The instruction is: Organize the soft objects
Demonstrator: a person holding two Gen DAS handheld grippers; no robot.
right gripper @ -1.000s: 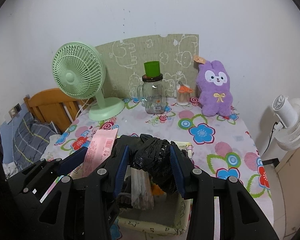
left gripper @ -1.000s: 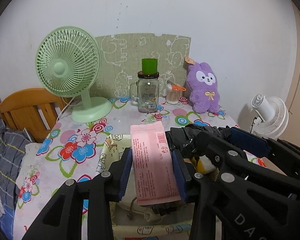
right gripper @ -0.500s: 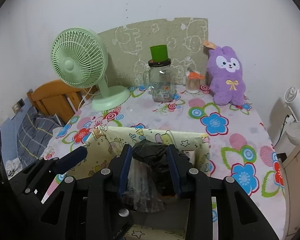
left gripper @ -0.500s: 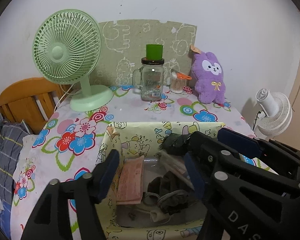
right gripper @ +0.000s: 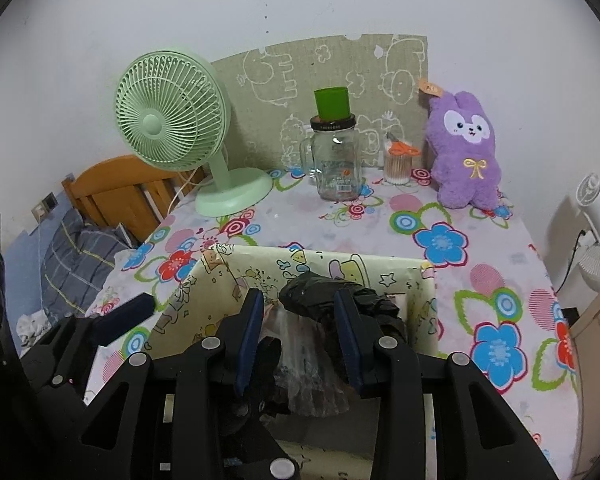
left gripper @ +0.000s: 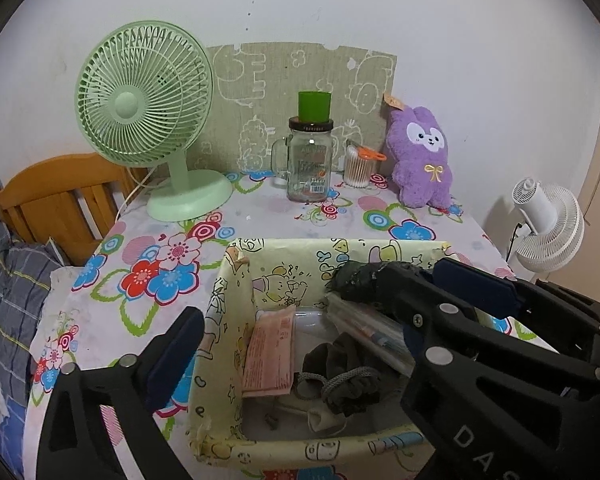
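Pink flat packet (left gripper: 269,356) lies in the box (left gripper: 220,320); left tongs (left gripper: 300,344) just spread empty, right tongs (right gripper: 299,322) clench a crumpled black bag (right gripper: 320,294).

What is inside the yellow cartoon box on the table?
In the box lie a pink packet, a grey cloth with a cord, and a clear plastic bag. The right tool and its black bag cover the rest.
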